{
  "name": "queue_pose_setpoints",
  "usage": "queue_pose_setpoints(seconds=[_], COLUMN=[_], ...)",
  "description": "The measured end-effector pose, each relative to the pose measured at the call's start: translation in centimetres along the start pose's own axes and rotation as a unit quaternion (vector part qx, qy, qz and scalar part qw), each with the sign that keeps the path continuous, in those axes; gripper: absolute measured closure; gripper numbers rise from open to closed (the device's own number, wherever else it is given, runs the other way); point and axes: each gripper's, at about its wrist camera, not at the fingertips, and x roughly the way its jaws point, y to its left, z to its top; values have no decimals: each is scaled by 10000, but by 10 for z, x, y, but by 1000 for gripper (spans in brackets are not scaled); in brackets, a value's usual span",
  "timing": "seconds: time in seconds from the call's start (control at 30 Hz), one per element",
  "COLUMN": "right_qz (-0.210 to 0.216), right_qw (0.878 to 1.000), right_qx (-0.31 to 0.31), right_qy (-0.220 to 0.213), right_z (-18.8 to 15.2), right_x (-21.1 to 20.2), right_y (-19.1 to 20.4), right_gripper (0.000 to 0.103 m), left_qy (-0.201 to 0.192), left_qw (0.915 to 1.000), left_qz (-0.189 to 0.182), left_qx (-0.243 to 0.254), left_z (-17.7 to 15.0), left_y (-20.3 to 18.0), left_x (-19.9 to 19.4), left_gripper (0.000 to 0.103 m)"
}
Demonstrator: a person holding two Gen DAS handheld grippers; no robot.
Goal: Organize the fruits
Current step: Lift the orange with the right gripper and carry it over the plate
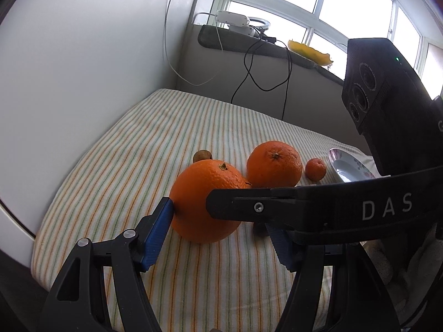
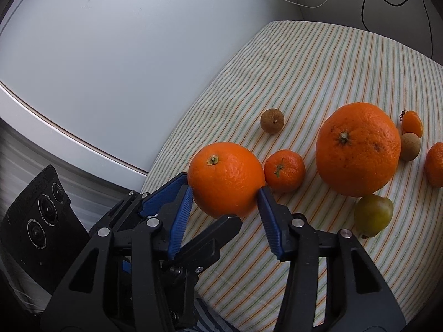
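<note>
In the right wrist view my right gripper (image 2: 225, 191) is shut on a medium orange (image 2: 225, 178), pads pressing both its sides, just above the striped cloth (image 2: 318, 63). Beside it lie a small mandarin (image 2: 284, 170), a large orange (image 2: 358, 149), a green fruit (image 2: 373, 215) and a brown longan (image 2: 272, 121). In the left wrist view my left gripper (image 1: 218, 221) straddles a large orange (image 1: 206, 202); its left pad (image 1: 157, 232) touches the fruit, and the right gripper's arm hides the right pad's tip. A second orange (image 1: 274, 163) and a mandarin (image 1: 315, 169) lie behind.
A floral saucer (image 1: 346, 167) sits at the cloth's right edge. A white wall borders the cloth on the left. More small fruits (image 2: 412, 124) lie at the far right. A windowsill with cables and a yellow dish (image 1: 310, 52) runs behind.
</note>
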Motion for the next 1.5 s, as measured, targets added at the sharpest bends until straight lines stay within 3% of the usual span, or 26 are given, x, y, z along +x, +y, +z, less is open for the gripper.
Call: queue_pose_setpoints(seconds=[0.3, 0.47, 0.57, 0.93, 1.5], right_qz=[-80, -249, -394, -457, -275], right_qw=[9999, 9991, 9983, 9971, 9982], right_qx=[-51, -334, -412, -606, -422], right_qy=[36, 77, 75, 13, -313], right_z=[4, 5, 9, 13, 4], right_x=[4, 6, 9, 24, -20], right_y=[4, 10, 12, 16, 10], right_gripper=[54, 53, 44, 40, 41], left_qy=[144, 36, 0, -39, -200], left_qw=[9997, 9998, 9998, 9997, 9996], left_qz=[-121, -102, -140, -147, -183], left_qx=[-150, -140, -157, -168, 106], left_z=[-2, -7, -8, -10, 3], left_y=[17, 18, 20, 21, -7], left_x=[18, 19, 18, 15, -3], left_gripper=[36, 37, 37, 37, 37])
